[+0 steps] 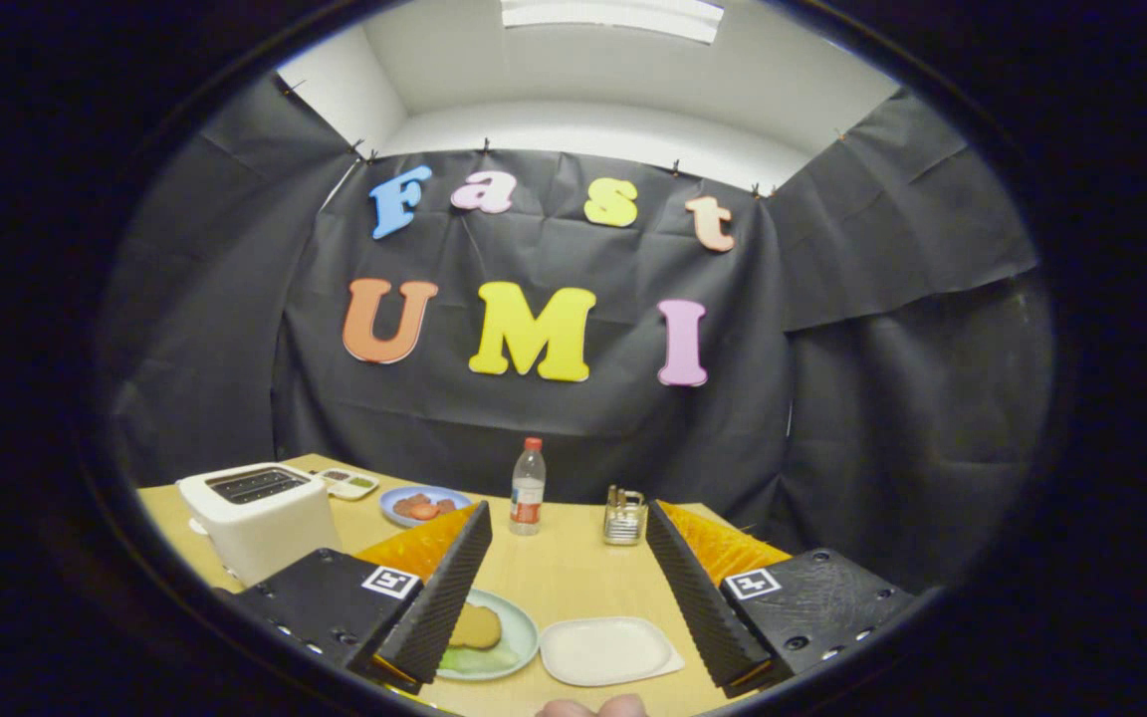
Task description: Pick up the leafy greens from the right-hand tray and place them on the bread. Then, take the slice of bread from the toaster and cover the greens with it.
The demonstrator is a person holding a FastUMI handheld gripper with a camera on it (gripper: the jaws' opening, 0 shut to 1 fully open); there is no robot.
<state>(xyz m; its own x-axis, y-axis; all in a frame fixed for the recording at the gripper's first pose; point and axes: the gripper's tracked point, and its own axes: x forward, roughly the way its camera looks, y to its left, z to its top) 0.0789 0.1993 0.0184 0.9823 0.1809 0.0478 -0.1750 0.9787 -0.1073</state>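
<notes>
tongs (564, 597) wide apart, holding nothing | greens (479, 659) already under bread (475, 627) on green plate (524, 632) | toaster (260, 518) slice, I'd guess: light, stiff, crumbly, so pinch its top edge gently

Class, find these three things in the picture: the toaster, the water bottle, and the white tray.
toaster (260, 518), gripper view, on its white front wall.
water bottle (527, 493), gripper view, on its clear middle, beyond the open gripper (564, 558).
white tray (605, 649), gripper view, on its bare centre.
</notes>
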